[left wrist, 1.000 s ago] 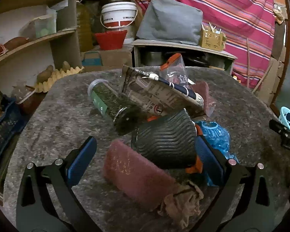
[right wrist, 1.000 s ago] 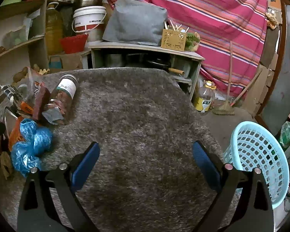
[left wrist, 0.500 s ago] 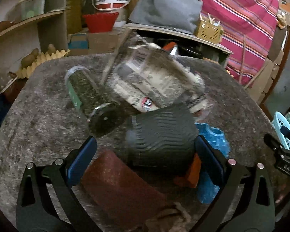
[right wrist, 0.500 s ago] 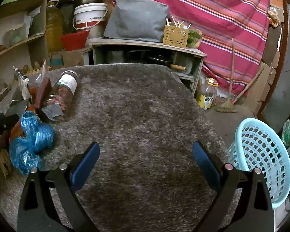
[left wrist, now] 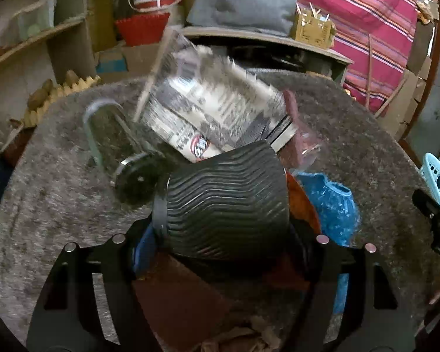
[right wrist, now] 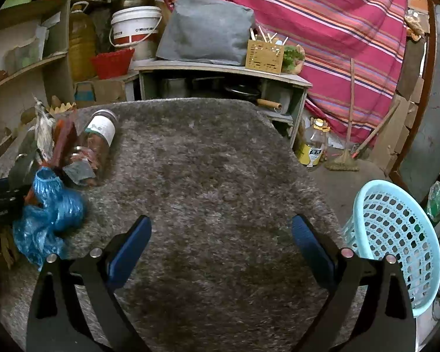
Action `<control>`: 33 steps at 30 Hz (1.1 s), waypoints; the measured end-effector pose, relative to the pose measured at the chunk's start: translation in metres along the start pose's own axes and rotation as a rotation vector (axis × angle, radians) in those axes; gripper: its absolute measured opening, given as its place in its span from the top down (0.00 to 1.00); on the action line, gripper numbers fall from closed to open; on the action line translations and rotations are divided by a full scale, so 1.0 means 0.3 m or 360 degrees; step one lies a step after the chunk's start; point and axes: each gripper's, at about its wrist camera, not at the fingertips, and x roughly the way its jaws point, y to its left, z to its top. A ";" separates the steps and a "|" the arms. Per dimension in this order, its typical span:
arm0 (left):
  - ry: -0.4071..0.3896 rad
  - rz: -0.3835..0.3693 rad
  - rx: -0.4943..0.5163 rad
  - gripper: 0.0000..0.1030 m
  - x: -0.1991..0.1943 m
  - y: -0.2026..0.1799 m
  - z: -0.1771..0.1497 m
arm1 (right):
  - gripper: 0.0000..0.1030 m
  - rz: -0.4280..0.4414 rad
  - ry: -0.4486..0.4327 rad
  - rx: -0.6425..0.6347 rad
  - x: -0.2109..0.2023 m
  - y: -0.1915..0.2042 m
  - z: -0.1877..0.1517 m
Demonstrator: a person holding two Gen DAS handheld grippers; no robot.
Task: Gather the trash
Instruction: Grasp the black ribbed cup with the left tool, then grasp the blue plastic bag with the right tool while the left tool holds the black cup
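While closing on the pile, sits at the grasp step of collection, judged as an early pick.

Layout, large to small:
- Grey shaggy mat point(right wrist: 220, 161): covers the table top; carries all the trash along its left part in the right wrist view.
- Light-blue basket point(right wrist: 396, 243): stands off the table's right edge, lower than the top; shows no trash in the part in view.
- Printed carton point(left wrist: 214, 108): blurred, leans over the far end of the pile.
- Ribbed black cup point(left wrist: 226, 199): lies on its side in the middle of the pile, on top of other scraps.
- Jar point(left wrist: 117, 146): lies on its side, just left of the cup.
- Blue plastic bag point(left wrist: 331, 202): crumpled, just right of the cup.
- Brown pad point(left wrist: 184, 293): flat, under the cup's near end.

Jaws:
- Left gripper point(left wrist: 220, 249): has just been closing, now roughly three-quarters open, cup between the jaws, pads apparently against both its sides.
- Right gripper point(right wrist: 220, 246): spread wide, holds nothing, hovers over bare mat.

Next move, as judged: calls for a firm hold, a lift clear of carton and pad, then a carry right to the basket. Risks crushing the cup.
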 end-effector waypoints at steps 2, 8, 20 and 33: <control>-0.0043 0.0027 0.0025 0.30 -0.041 0.006 -0.007 | 0.08 0.0009 -0.0019 0.0015 -0.011 0.004 0.013; -0.0215 0.0171 0.0016 0.30 -0.186 0.087 -0.020 | 0.08 0.0106 -0.0055 0.0023 -0.030 0.078 0.039; -0.0276 0.0327 -0.0153 0.30 -0.213 0.340 -0.044 | 0.08 0.0269 -0.0011 -0.0246 0.012 0.384 0.060; -0.0259 0.0356 -0.0203 0.30 -0.199 0.403 -0.051 | 0.67 0.0551 0.0199 -0.0309 0.112 0.485 0.038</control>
